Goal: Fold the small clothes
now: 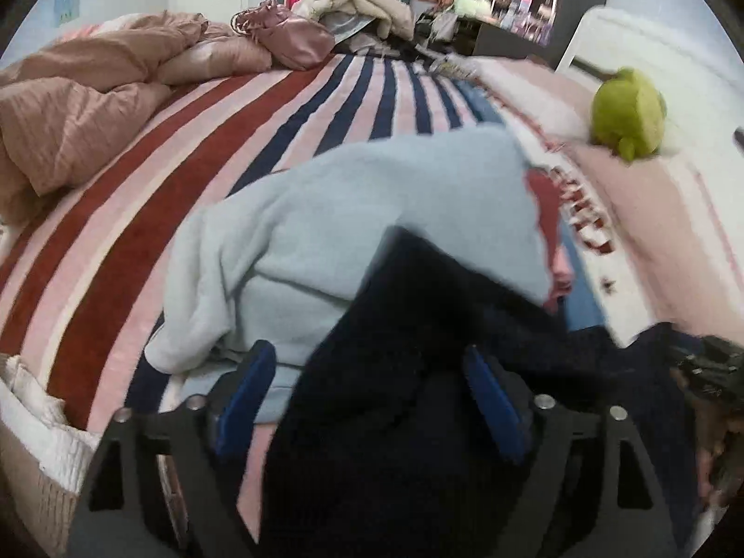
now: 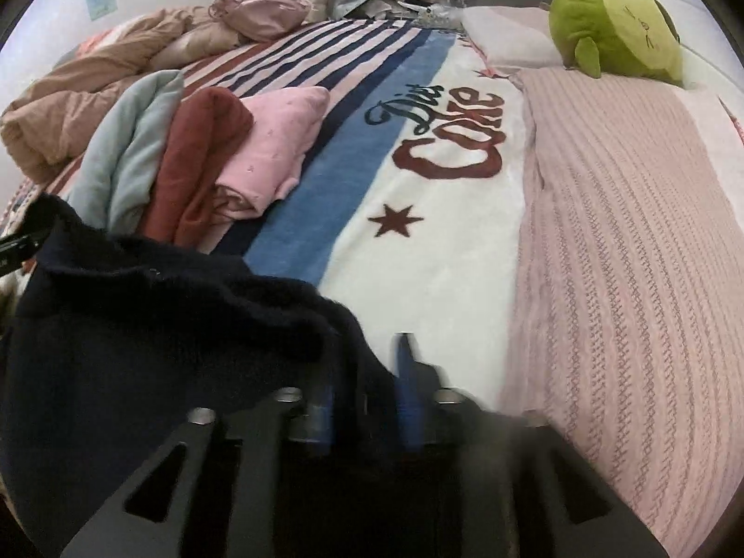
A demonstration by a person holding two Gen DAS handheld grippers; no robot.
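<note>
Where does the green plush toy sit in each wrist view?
Left wrist view: the green plush toy is at the upper right, on the pale pink pillow by the white headboard.
Right wrist view: it is at the top right, larger, on the same pillow.
Shared landmark: the red "Coke" lettering on the blanket, left of the toy in both.

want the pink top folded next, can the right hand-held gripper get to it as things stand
Probably not yet: the right hand-held gripper looks shut on the navy garment. The pink top lies uncovered ahead-left, beside the red one.

Both wrist views skim low across the bed (image 1: 186, 149), sharing the green plush (image 2: 614, 28).
</note>
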